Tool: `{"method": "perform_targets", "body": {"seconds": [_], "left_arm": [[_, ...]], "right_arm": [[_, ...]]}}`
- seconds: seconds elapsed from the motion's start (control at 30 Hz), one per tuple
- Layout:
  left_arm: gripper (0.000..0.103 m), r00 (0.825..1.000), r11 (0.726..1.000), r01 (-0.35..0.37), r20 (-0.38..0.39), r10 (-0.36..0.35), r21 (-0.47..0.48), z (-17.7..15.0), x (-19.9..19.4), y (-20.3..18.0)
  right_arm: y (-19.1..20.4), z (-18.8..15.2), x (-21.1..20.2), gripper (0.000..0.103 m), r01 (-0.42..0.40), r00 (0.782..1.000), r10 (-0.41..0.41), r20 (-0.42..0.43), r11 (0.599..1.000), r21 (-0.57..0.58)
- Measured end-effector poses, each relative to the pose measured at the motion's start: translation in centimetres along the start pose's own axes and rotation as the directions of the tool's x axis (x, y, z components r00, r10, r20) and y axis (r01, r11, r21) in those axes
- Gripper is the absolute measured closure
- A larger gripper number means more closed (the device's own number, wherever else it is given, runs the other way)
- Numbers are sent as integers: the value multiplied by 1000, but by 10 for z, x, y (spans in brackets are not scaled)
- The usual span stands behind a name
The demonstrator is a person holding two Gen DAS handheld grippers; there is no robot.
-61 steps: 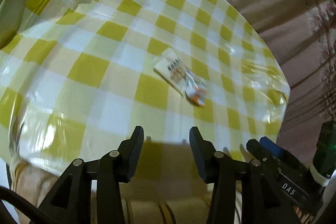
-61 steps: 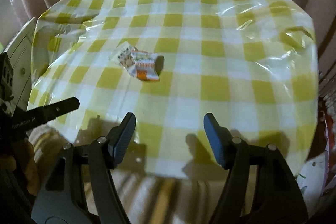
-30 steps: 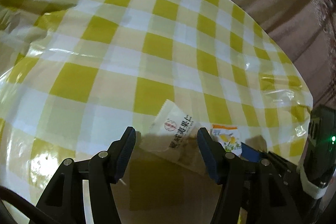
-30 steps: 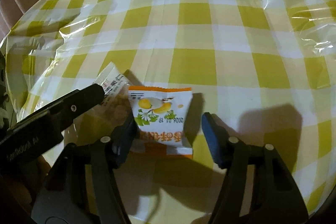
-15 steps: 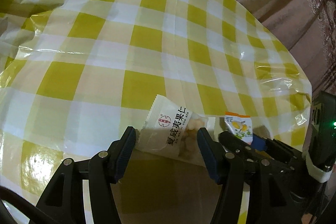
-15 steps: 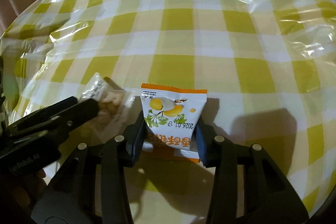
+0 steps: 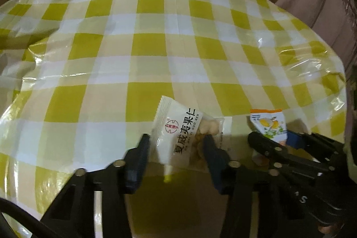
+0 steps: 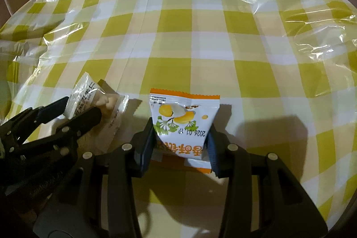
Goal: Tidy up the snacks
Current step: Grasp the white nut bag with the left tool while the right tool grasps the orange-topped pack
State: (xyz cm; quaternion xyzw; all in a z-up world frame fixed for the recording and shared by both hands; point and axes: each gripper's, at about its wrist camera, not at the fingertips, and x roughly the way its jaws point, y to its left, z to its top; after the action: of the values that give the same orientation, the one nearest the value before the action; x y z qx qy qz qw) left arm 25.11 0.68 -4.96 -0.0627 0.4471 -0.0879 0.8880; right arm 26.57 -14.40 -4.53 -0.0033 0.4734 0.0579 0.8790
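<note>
"夏威夷果仁" on white packet (image 7: 176, 133); "2026.01.19" on orange-trimmed packet (image 8: 183, 119)

white packet (image 7: 176, 137) lower end hidden (blurred), orange packet (image 8: 183, 124) sides covered

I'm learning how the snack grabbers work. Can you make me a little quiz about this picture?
1. True or false: the left gripper is clamped on the white nut packet.
2. What does the right gripper hold? A) a spoon B) the orange-edged snack packet C) nothing
3. Fill in: both packets are over the yellow checked ____.

Key: 1 true; 2 B; 3 tablecloth.
</note>
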Motion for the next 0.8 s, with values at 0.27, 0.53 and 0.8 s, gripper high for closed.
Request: {"method": "perform_targets", "body": {"seconds": [0.27,0.53,0.8], "left_arm": [[87,988,986,151,-8,-152,-64,-2,-6,5],[95,967,960,251,-17,-255,-126,-9,-16,6],[102,951,937,305,-2,-310,-169,-18,-33,5]], "right_arm": [[0,-2,-1,58,-10,1000,10,-1,1000,-1],[0,-10,-7,61,-56,998,56,-11,998,-2],[-3,-21,-32,62,-78,997,78,0,997,4]]}}
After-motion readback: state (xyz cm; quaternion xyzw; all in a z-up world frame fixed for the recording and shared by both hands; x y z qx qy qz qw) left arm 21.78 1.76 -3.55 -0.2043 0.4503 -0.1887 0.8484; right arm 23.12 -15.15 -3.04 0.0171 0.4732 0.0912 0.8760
